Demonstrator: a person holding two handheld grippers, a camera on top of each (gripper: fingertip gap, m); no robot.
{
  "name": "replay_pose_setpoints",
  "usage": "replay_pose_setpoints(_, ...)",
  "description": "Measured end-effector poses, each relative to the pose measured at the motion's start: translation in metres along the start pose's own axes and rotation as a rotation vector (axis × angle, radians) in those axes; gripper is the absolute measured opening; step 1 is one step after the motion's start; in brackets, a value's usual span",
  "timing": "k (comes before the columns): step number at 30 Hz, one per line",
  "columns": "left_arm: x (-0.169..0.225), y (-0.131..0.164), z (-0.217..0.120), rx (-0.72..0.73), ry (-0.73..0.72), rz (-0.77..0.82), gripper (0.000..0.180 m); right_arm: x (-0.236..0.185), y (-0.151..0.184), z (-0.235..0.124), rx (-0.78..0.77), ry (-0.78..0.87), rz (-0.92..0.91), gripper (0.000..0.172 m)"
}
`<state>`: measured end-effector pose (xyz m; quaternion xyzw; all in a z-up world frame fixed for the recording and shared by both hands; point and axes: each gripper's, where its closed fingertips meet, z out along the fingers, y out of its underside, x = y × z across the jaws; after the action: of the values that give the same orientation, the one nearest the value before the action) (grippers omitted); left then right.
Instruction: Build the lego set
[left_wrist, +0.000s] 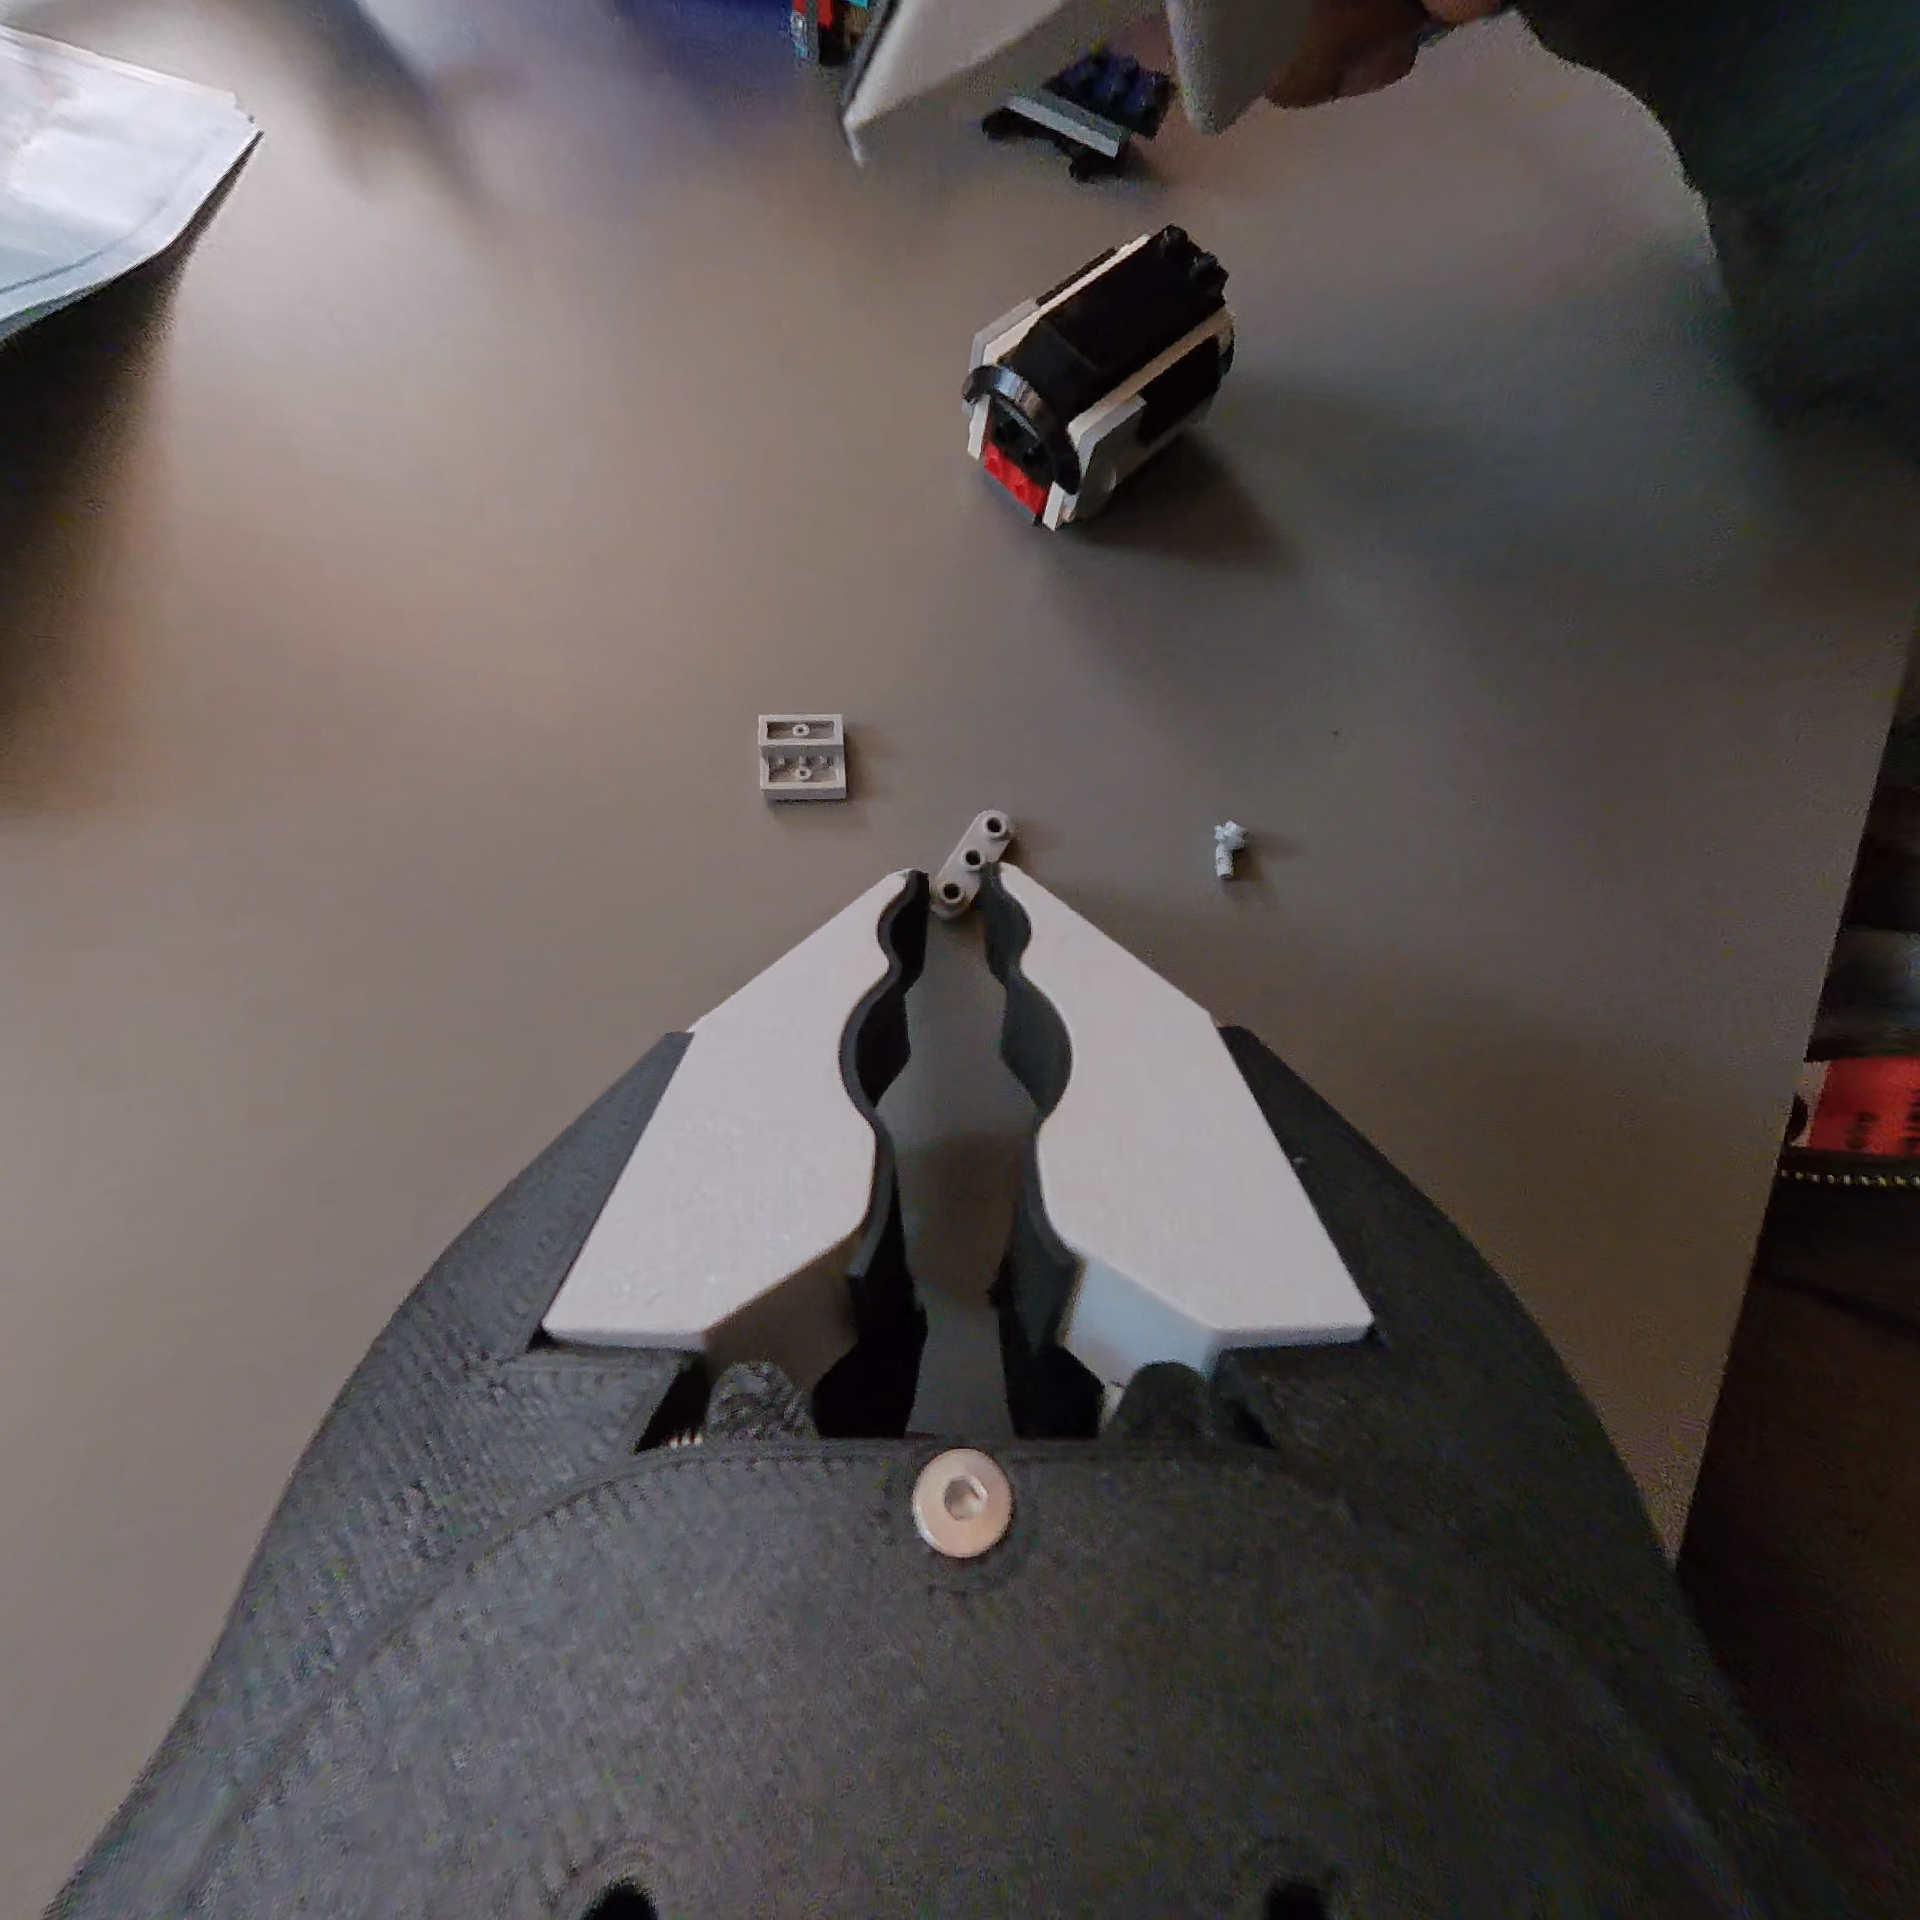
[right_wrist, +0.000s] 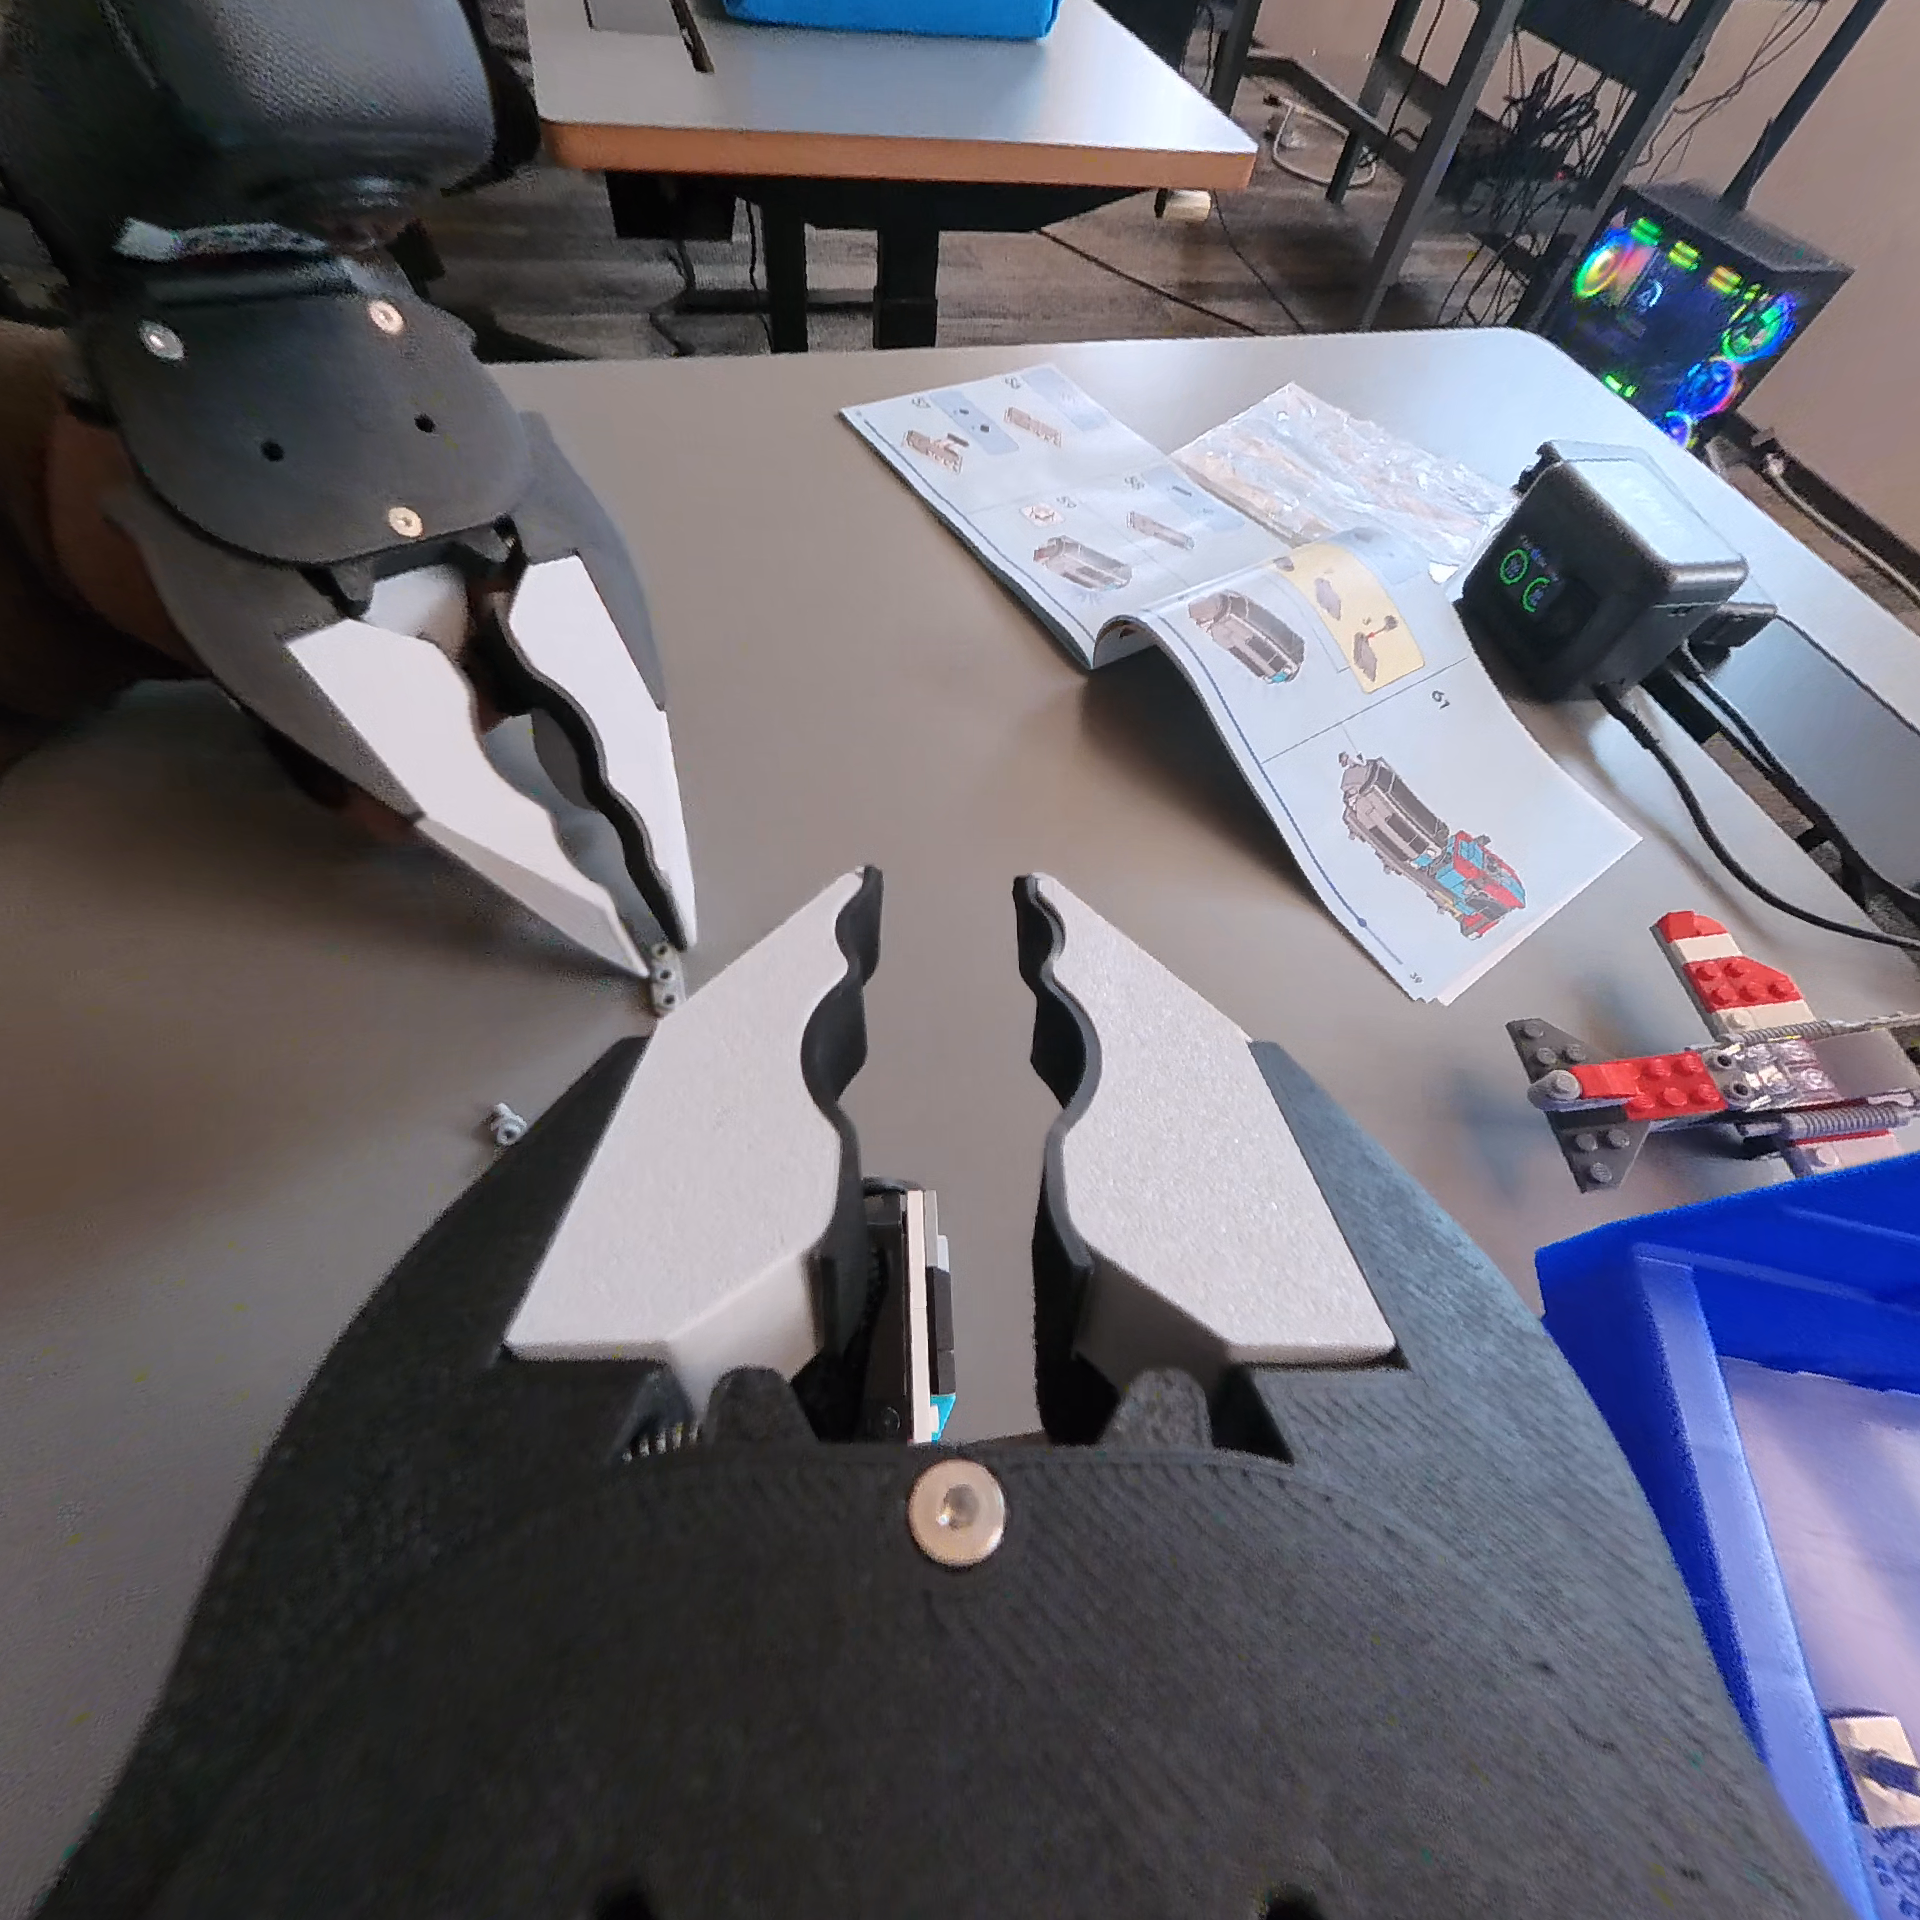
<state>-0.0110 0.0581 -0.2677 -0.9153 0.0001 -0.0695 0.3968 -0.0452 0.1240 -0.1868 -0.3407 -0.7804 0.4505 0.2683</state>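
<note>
My left gripper (left_wrist: 954, 883) is low on the grey table (left_wrist: 520, 623), shut on the near end of a small grey three-stud plate (left_wrist: 974, 860). The plate's far end sticks out past the tips. The right wrist view shows the same grip (right_wrist: 661, 954) on the plate (right_wrist: 665, 985). My right gripper (right_wrist: 948, 883) is open and empty, held above the table. A black, white and red brick assembly (left_wrist: 1101, 374) lies on the table under it and shows through its finger gap (right_wrist: 920, 1309). One finger (left_wrist: 935, 73) of the right gripper shows at the top of the left wrist view.
A grey bracket piece (left_wrist: 800, 756) and a tiny pale piece (left_wrist: 1229, 850) lie near the plate. An open instruction booklet (right_wrist: 1299, 665), a black device with a screen (right_wrist: 1600, 571), a red and grey brick build (right_wrist: 1683, 1081) and a blue bin (right_wrist: 1745, 1403) are to the right. A plastic bag (left_wrist: 83, 208) lies far left. Tip to tip, the grippers are about 11 cm apart.
</note>
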Motion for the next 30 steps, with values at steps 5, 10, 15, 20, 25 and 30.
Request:
replay_pose_setpoints(5,-0.002,0.000,-0.001,0.006,0.001,-0.031,0.008,0.003,0.007,0.000,-0.034,0.001,-0.013,0.028)
replay_pose_setpoints(10,-0.008,-0.004,-0.005,0.050,0.000,-0.102,0.008,0.005,0.012,-0.003,-0.051,-0.012,-0.009,0.028)
replay_pose_setpoints(15,-0.016,-0.008,-0.011,0.106,0.001,-0.185,0.008,0.001,0.020,0.000,-0.100,-0.037,-0.038,0.029)
replay_pose_setpoints(20,-0.029,-0.008,-0.016,0.130,-0.020,-0.299,0.008,-0.020,0.029,0.013,-0.195,-0.126,-0.069,0.029)
replay_pose_setpoints(25,-0.034,-0.005,-0.017,0.122,-0.036,-0.340,0.008,-0.029,0.044,0.028,-0.371,-0.137,-0.142,0.029)
replay_pose_setpoints(30,-0.033,-0.004,-0.016,0.109,-0.032,-0.334,0.008,-0.036,0.047,0.038,-0.460,-0.165,-0.139,0.028)
